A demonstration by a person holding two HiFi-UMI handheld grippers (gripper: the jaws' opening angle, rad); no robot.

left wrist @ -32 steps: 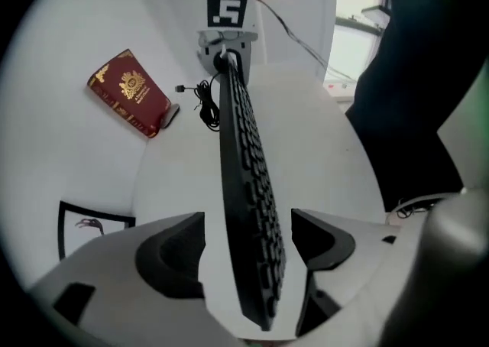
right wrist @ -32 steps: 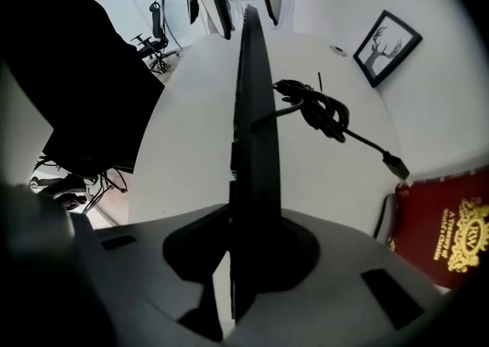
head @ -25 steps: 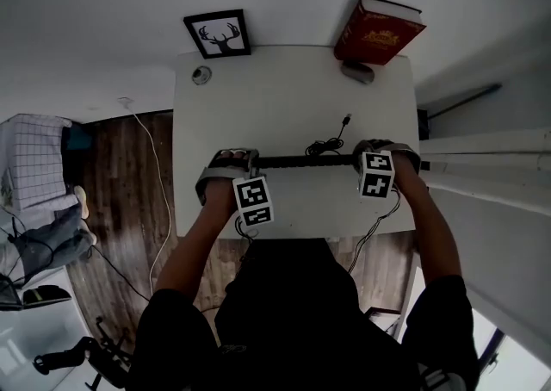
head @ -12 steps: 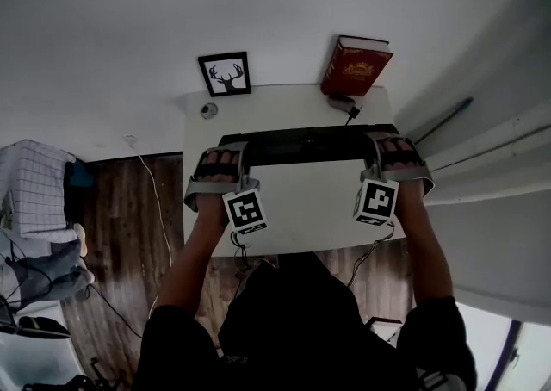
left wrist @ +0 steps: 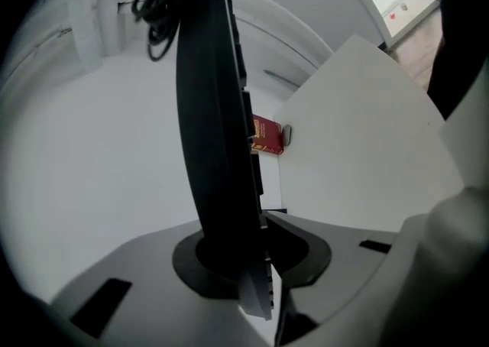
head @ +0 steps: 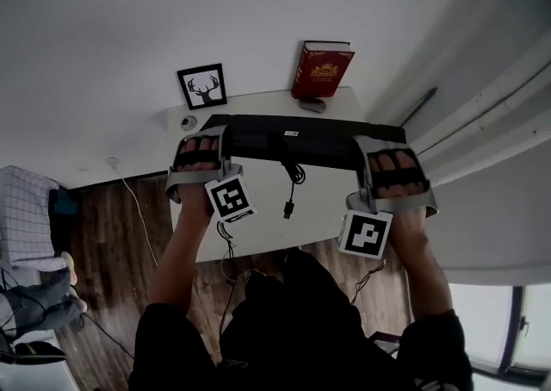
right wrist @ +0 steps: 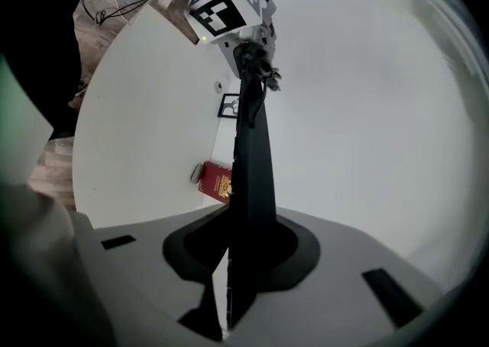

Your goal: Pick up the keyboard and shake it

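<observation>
The black keyboard (head: 301,141) is held in the air above the white table (head: 258,226), long side across the head view. My left gripper (head: 220,141) is shut on its left end; its jaws have just been closing with the keyboard between them. At the right end my right gripper (head: 368,150) is shut on it too. The keyboard's cable (head: 293,178) dangles from its middle with a loose plug. In the left gripper view the keyboard (left wrist: 218,147) stands edge-on between the jaws of the left gripper (left wrist: 244,261). The right gripper view shows the keyboard (right wrist: 252,177) pinched by the right gripper (right wrist: 237,254).
A red book (head: 323,71) stands against the wall at the table's back right, over a small grey object (head: 312,105). A framed deer picture (head: 204,86) leans at the back left beside a small round item (head: 188,122). Wooden floor and cables lie to the left.
Both grippers have risen with the keyboard, lifting it off the table and tilting it up. The cable that lay on the table now hangs free below it.
</observation>
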